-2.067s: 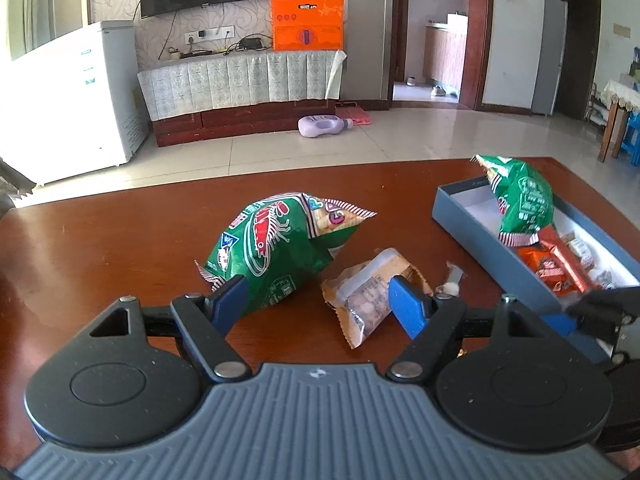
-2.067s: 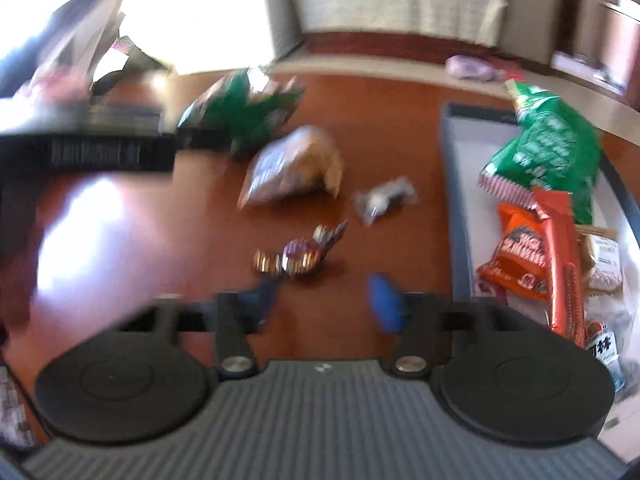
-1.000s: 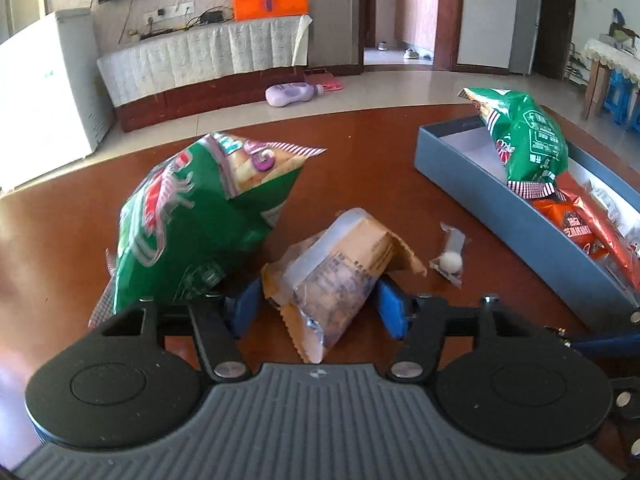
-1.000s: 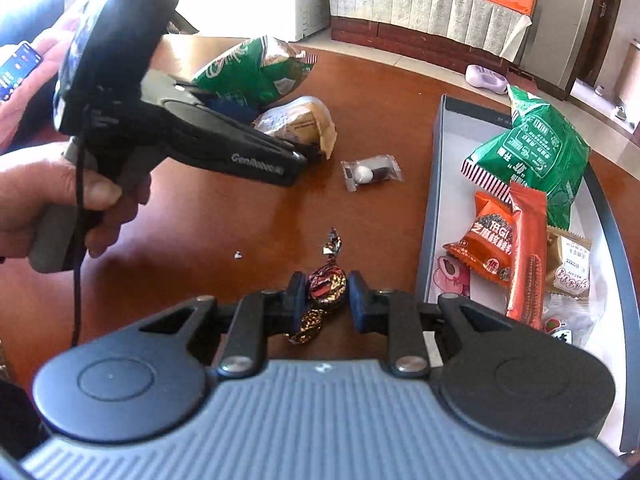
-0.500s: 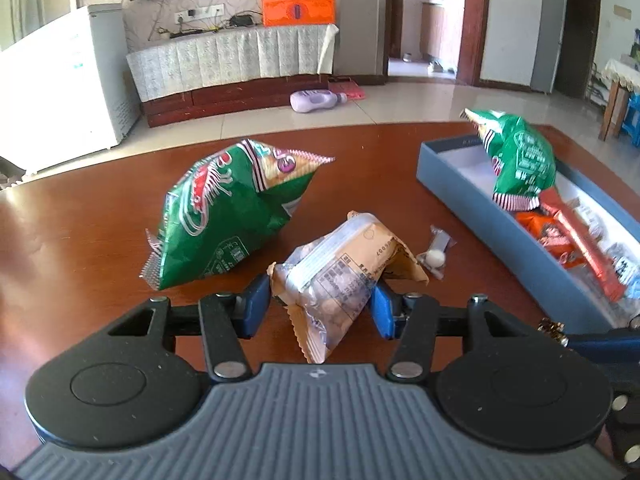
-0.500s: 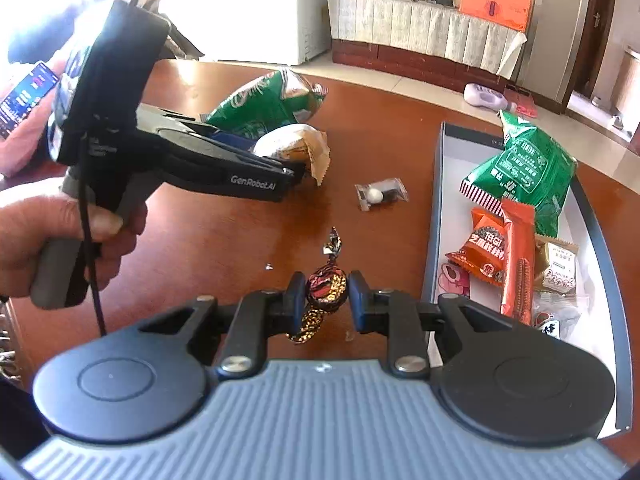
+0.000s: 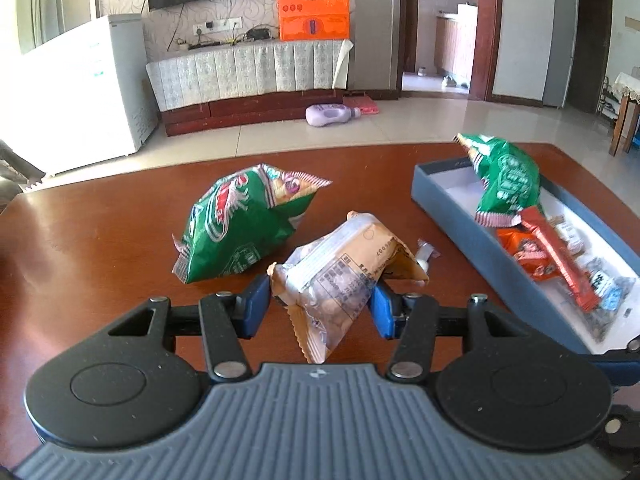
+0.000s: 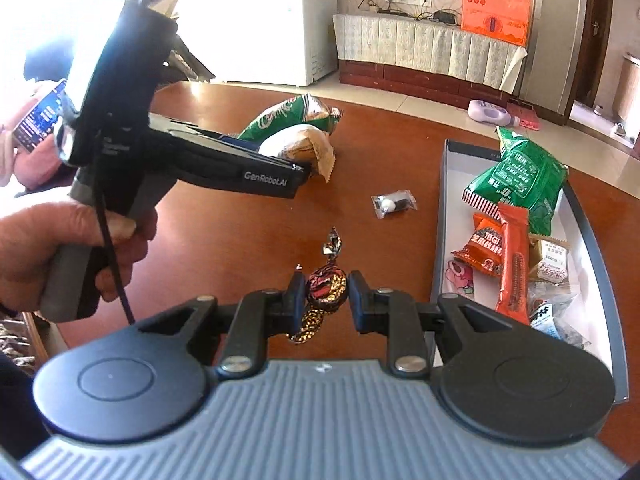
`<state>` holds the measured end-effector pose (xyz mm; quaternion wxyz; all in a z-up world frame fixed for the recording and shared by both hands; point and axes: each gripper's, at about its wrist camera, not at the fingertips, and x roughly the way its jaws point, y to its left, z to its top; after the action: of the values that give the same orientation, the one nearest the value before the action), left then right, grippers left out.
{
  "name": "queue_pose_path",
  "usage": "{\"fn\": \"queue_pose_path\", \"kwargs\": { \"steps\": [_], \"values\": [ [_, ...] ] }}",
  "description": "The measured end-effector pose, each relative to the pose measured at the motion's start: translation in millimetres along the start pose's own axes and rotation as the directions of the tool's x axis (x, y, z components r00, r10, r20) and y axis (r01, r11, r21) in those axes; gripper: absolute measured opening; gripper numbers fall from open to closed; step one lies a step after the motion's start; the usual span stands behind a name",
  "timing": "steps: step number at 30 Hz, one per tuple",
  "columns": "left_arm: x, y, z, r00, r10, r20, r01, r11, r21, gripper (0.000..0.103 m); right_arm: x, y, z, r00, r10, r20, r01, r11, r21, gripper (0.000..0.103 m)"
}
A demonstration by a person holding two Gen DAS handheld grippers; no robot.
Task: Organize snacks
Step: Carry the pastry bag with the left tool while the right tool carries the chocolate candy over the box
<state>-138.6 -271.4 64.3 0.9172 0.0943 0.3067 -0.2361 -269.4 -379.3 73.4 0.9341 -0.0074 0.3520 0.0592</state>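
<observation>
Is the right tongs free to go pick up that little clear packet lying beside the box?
Probably not yet: the right tongs are shut on a foil candy. The path to the small packet looks open.

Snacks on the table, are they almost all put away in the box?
Partly. The blue box already holds several packets. The left gripper is shut on the tan packet, the right gripper on the foil candy. The green bag and the small clear packet still lie on the table.
</observation>
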Motion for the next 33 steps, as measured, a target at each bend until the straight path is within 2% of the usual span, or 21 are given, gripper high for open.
{"fn": "queue_pose_path", "kwargs": {
  "steps": [8,15,33],
  "values": [
    [-14,-13,5,1.0,-0.007,0.016,0.007,1.0,0.009,0.059,-13,-4,-2,1.0,0.005,0.023,-0.005,1.0,0.005,0.026],
    [-24,-30,12,0.998,-0.041,0.047,0.04,0.999,0.02,0.059,-26,-11,-5,0.999,-0.002,0.042,0.002,1.0,0.008,0.026],
    [-12,-85,33,0.987,-0.141,0.077,0.137,0.989,0.062,0.059,-58,-49,-17,0.996,-0.056,0.072,0.052,0.997,0.055,0.026]
  ]
}}
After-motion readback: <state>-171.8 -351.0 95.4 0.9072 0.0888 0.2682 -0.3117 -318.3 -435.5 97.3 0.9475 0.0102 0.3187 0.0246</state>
